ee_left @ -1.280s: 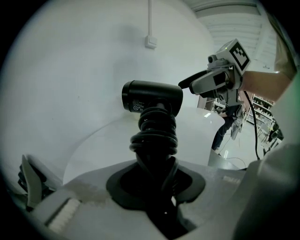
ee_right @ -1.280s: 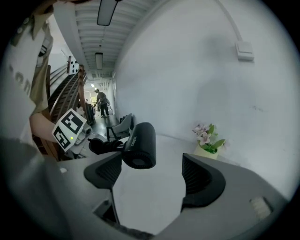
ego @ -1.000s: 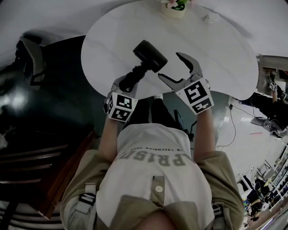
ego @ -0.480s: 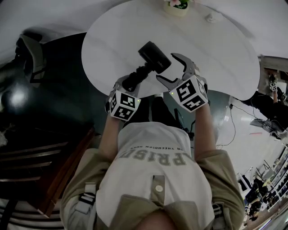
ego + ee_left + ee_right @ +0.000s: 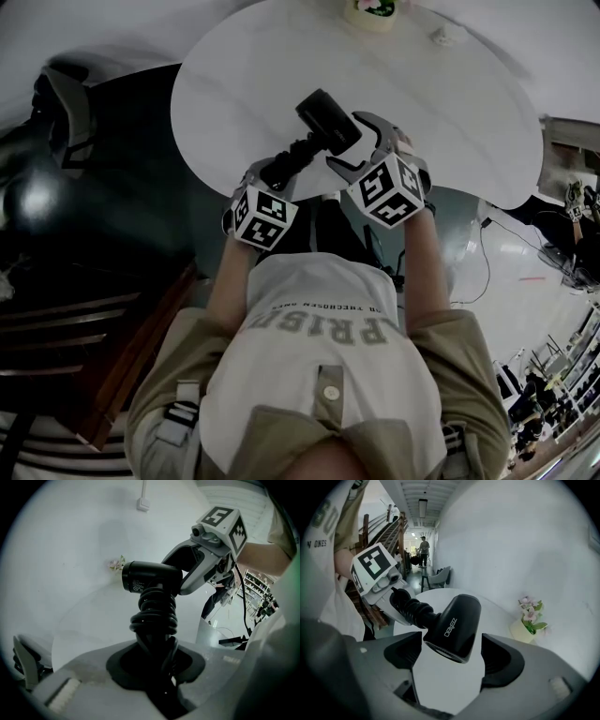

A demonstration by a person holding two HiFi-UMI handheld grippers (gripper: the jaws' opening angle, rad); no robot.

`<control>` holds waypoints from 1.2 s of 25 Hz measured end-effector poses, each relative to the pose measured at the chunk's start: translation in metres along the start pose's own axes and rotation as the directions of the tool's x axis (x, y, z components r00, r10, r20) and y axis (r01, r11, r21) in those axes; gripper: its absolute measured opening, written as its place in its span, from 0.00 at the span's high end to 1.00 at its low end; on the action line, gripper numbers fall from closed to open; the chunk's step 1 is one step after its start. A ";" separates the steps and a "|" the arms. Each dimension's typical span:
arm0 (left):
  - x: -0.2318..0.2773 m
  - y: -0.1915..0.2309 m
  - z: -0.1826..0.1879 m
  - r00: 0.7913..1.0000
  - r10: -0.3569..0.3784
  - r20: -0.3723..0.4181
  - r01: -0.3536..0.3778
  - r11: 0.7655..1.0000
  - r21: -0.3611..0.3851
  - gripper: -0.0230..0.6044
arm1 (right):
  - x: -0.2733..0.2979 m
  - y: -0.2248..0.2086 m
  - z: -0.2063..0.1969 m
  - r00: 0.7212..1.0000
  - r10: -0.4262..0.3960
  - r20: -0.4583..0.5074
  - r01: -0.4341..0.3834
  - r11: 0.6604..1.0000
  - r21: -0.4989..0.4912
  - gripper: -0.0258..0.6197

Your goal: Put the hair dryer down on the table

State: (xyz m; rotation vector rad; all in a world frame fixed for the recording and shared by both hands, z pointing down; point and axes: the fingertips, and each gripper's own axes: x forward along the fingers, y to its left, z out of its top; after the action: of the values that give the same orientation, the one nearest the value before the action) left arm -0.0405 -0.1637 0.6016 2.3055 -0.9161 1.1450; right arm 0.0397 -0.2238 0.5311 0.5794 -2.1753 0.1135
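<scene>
The black hair dryer (image 5: pixel 325 120) hangs over the near part of the round white table (image 5: pixel 234 84). My left gripper (image 5: pixel 274 174) is shut on its handle, which has the black cord wound round it (image 5: pixel 154 616). In the left gripper view the barrel (image 5: pixel 150 577) points left above the jaws. My right gripper (image 5: pixel 364 142) has come in from the right, and its open jaws stand either side of the barrel (image 5: pixel 454 623) with a gap on each side. The dryer's mouth faces the right gripper's camera.
A small pot of pink flowers (image 5: pixel 375 11) and a small white thing (image 5: pixel 441 36) sit at the table's far edge. A dark chair (image 5: pixel 66 122) stands at the left. The right gripper view shows a corridor with a grey chair (image 5: pixel 438 578) and a person (image 5: pixel 423 550) far off.
My right gripper has swung left and now straddles the dryer's barrel. The left gripper has carried the dryer a little farther over the table.
</scene>
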 end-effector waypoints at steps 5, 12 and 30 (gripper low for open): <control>0.002 -0.003 -0.005 1.000 0.007 -0.029 -0.007 1.000 -0.012 0.79 | 0.004 0.001 -0.008 1.000 -0.009 -0.030 0.009 1.000 -0.010 0.35; 0.009 -0.002 -0.011 0.997 0.013 -0.074 -0.014 1.000 -0.018 0.79 | 0.016 0.001 -0.018 0.998 -0.003 -0.056 0.003 1.000 -0.003 0.35; 0.019 -0.007 -0.026 0.984 -0.009 -0.175 0.003 0.999 -0.032 0.78 | 0.034 0.011 -0.038 0.990 0.074 -0.117 -0.064 0.994 0.084 0.43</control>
State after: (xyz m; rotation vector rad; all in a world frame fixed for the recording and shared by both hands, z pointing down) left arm -0.0414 -0.1500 0.6319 2.1411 -0.8539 1.2981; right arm 0.0441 -0.2158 0.5826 0.5285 -2.0815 0.2678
